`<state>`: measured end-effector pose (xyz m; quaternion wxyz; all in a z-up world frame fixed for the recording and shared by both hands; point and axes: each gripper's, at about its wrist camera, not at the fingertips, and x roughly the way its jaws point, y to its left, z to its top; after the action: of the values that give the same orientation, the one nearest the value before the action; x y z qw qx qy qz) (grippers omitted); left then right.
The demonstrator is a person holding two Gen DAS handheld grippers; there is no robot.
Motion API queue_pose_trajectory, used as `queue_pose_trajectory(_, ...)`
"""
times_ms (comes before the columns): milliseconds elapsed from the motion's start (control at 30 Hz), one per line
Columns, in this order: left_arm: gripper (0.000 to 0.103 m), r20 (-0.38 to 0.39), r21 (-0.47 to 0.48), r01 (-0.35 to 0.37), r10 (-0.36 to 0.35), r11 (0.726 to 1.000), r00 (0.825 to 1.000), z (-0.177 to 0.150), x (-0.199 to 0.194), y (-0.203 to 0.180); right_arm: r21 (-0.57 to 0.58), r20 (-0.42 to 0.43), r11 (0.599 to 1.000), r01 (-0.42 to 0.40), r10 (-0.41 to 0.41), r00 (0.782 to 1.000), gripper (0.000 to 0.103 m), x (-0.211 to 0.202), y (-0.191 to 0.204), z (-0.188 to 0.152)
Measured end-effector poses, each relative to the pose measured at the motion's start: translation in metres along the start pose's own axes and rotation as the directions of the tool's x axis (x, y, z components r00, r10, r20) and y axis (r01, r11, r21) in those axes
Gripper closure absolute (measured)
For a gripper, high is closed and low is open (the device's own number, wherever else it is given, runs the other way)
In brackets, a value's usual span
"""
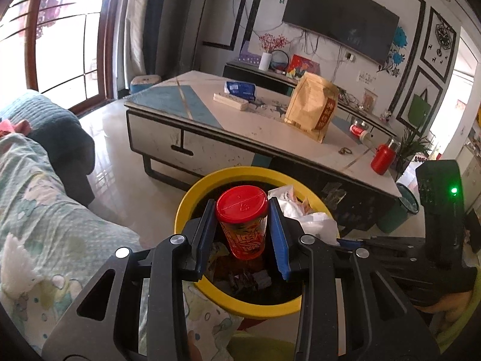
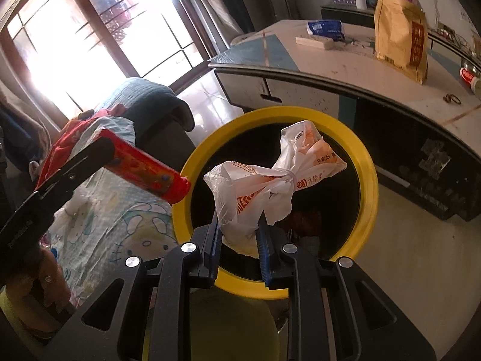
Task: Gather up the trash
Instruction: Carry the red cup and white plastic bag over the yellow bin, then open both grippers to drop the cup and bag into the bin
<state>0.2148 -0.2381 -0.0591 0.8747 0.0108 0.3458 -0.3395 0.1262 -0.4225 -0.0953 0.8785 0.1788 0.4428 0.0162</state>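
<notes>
The left gripper clamps a red-lidded cylindrical plastic canister above the yellow-rimmed round trash bin; the right gripper grasps a knotted white plastic bag over it.

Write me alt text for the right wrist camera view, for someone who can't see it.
The right gripper holds a knotted white plastic bag over a yellow-rimmed trash bin. At left, the left gripper holds a red canister near the bin's rim, with a coffee table behind.
</notes>
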Motion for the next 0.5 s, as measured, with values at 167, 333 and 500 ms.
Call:
queue_pose_trajectory(167,0.076,-0.027,-0.009,-0.002,0.002,1.000,1.000,0.000,0.014,0.002,0.006,-0.016,1.000,0.005,-0.005,1.000,0.082,0.005,0.000,-0.001)
queue_pose_trajectory(333,0.075,-0.040,-0.023,0.015,-0.016,1.000,0.999,0.002,0.021,0.005,0.002,-0.023,1.000,0.014,-0.014,1.000,0.077,0.006,0.000,-0.002)
queue_pose_trajectory(500,0.052,-0.030,-0.075,0.024,-0.027,0.997,0.999,0.002,0.016,0.016,-0.001,-0.009,0.999,0.040,-0.040,0.999,0.070,0.006,-0.001,0.001)
